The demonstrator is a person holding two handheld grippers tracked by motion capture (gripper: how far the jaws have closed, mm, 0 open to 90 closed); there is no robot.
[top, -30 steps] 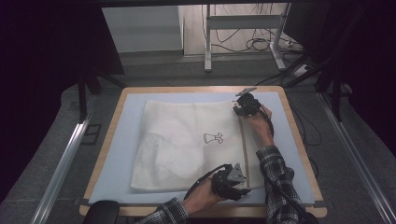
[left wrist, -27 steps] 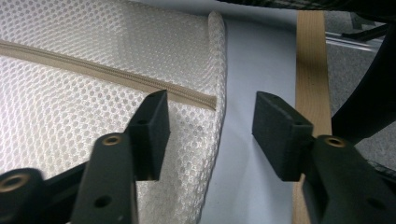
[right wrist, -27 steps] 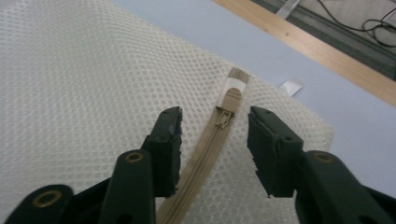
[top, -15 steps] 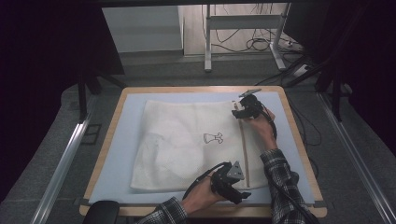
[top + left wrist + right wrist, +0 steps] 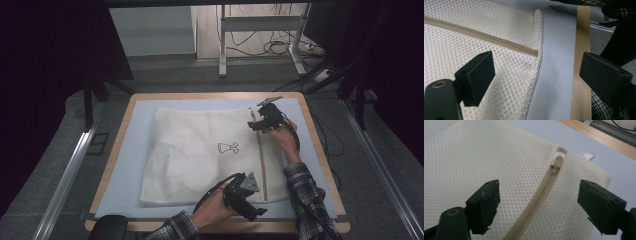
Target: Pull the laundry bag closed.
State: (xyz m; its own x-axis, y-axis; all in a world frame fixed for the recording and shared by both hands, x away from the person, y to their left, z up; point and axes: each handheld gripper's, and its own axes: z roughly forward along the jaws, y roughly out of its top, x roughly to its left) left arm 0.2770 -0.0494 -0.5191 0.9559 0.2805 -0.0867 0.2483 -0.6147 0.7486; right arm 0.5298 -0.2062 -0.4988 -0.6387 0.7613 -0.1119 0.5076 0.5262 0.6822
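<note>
White mesh bag point(image 5: 210, 155) lies flat on the pale blue mat point(image 5: 130, 165) covering the wooden desk point(image 5: 320, 150). Small black outline print point(image 5: 228, 147) sits near the bag's middle. Beige zipper point(image 5: 261, 160) runs along the bag's right side, from far edge to near edge.

Right tool point(image 5: 263, 120) is over the far right corner of the bag, at the far end of the zipper, held in the person's right hand point(image 5: 282, 136). Jaws spread wide, nothing between them. In the right gripper view the zipper point(image 5: 536, 202) runs up between the two jaws to the zipper pull point(image 5: 555, 169), which sits just below a small beige end tab point(image 5: 559, 157). Zipper reads as closed along the visible length. A white tag point(image 5: 588, 155) pokes out at the bag's edge on the mat beyond.

Left tool point(image 5: 245, 197) is at the near right corner of the bag, held in the left hand point(image 5: 212, 210), cable point(image 5: 215, 187) looping off it. Jaws also wide open, gripping nothing. Left gripper view: one jaw over the mesh point(image 5: 474, 37), the other over the desk's wooden edge point(image 5: 581, 50), with the near end of the zipper point(image 5: 534, 52) and a strip of blue mat point(image 5: 559, 62) between them. Plaid sleeve point(image 5: 305, 195) on the right forearm crosses the desk's near right edge.
</note>
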